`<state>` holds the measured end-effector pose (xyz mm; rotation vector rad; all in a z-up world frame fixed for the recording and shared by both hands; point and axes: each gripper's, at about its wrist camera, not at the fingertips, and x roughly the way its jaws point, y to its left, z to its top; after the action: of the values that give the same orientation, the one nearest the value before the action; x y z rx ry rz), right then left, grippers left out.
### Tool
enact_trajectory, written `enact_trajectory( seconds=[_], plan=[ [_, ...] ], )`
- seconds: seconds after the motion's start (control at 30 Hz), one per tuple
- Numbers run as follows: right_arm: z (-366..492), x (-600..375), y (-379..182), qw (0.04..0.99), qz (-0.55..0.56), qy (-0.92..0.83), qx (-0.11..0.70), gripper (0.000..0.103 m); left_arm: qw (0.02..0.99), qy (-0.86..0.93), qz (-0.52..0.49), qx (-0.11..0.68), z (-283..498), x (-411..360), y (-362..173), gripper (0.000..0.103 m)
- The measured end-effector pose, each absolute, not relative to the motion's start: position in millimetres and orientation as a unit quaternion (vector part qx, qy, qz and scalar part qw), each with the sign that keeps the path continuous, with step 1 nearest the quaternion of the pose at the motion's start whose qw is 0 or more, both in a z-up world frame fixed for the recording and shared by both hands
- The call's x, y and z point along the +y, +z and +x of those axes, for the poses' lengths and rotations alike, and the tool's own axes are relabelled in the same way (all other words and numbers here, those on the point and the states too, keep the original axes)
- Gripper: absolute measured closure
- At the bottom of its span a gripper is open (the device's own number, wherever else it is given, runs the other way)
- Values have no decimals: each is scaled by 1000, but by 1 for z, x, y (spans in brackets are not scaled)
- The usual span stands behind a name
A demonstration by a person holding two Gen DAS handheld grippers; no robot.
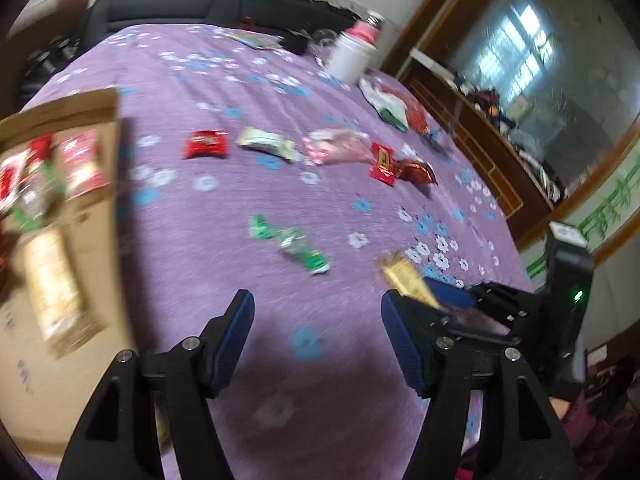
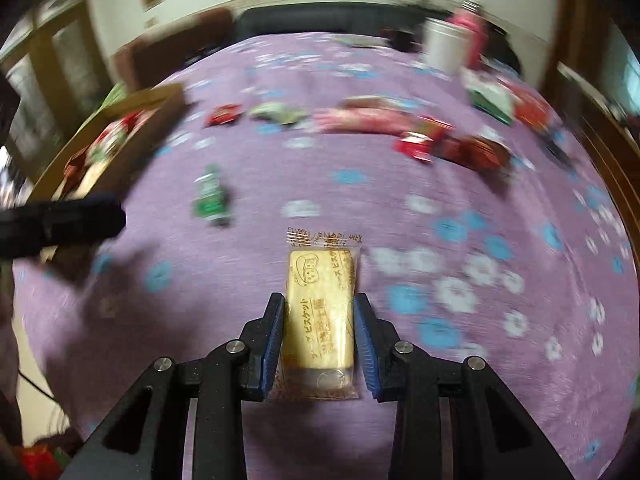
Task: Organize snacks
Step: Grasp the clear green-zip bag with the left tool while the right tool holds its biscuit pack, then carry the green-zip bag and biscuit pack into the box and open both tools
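My right gripper is shut on a yellow biscuit packet, which it holds lengthwise above the purple flowered cloth. The same packet shows at the lower right of the left wrist view. My left gripper hangs open over the cloth with nothing between its fingers. A cardboard box at the left holds red packets and a gold packet. Loose on the cloth lie a green candy, a red packet, a pale green packet, a pink packet and two small red ones.
A white and pink flask stands at the far side, with plastic bags beside it. A wooden cabinet with a mirror runs along the right. A dark seat back lies behind the cloth.
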<state>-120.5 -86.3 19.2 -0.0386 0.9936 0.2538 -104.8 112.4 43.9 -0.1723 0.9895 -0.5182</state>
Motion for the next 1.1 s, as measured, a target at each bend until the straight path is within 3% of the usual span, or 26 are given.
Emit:
enact_trajectory(
  seconds=[0.2, 0.23, 0.27, 0.33, 0.4, 0.63, 0.87, 1.1],
  plan=[
    [-121, -100, 20, 878, 8, 125, 463, 66, 851, -207, -30, 481, -66, 66, 29, 40],
    [-122, -97, 20, 879, 1, 121, 461, 66, 854, -193, -14, 483, -61, 61, 25, 58],
    [-122, -96, 20, 879, 0, 121, 461, 66, 857, -180, 10, 483, -57, 54, 20, 83],
    [-125, -96, 21, 879, 3, 128, 459, 67, 860, -174, 18, 479, -56, 51, 15, 84],
    [-130, -97, 23, 880, 6, 138, 454, 67, 858, -183, 5, 480, -58, 55, 15, 96],
    [-133, -91, 36, 886, 7, 149, 440, 67, 872, -189, -60, 448, -79, 101, 45, 96],
    [-121, -51, 57, 883, -4, 185, 431, 67, 898, -125, -132, 402, -103, 199, 76, 96],
    [-112, 24, 73, 862, -21, 262, 433, 66, 890, -32, -173, 421, -111, 287, 55, 95]
  ],
)
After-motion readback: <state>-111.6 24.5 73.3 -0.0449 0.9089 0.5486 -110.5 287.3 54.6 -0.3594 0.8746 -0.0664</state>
